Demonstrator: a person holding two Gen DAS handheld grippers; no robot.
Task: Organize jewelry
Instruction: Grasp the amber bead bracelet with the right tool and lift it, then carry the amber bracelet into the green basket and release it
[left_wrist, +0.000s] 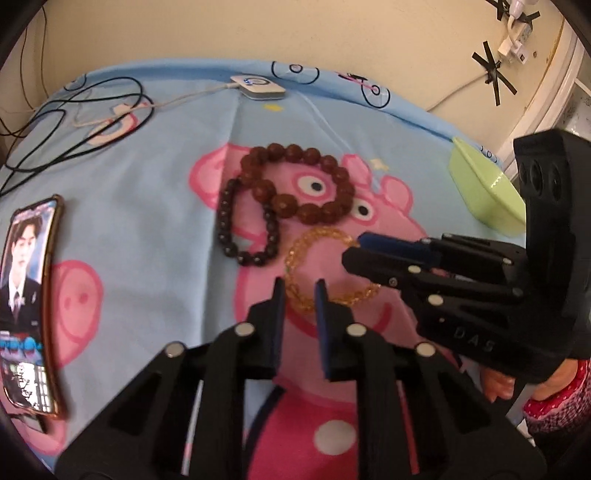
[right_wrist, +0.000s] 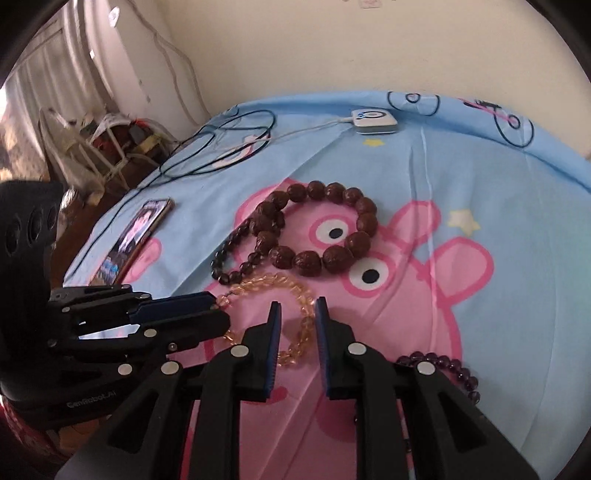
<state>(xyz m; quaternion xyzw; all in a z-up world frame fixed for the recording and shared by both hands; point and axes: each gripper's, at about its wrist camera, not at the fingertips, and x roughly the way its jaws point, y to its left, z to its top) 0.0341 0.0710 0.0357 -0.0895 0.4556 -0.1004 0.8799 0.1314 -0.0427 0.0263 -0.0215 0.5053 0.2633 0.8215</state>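
Observation:
Three bead bracelets lie on the cartoon-pig sheet: a large brown one (left_wrist: 301, 182) (right_wrist: 317, 229), a small dark one (left_wrist: 245, 225) (right_wrist: 236, 258) and a yellow translucent one (left_wrist: 325, 269) (right_wrist: 280, 314). My left gripper (left_wrist: 299, 290) is open, its fingers on either side of the yellow bracelet's near-left arc. My right gripper (right_wrist: 297, 310) is open, its fingers around the yellow bracelet's right arc. In the left view the right gripper (left_wrist: 354, 247) lies at the yellow bracelet's right edge; in the right view the left gripper (right_wrist: 218, 310) lies at its left edge. A purple bracelet (right_wrist: 450, 369) lies near right.
A phone (left_wrist: 26, 302) (right_wrist: 133, 236) lies at the left on the blue sheet (left_wrist: 147, 206). A white charger puck (left_wrist: 258, 86) (right_wrist: 373, 120) with cables (left_wrist: 74, 122) sits at the far edge. A green dish (left_wrist: 484, 188) is at the right edge. Wall behind.

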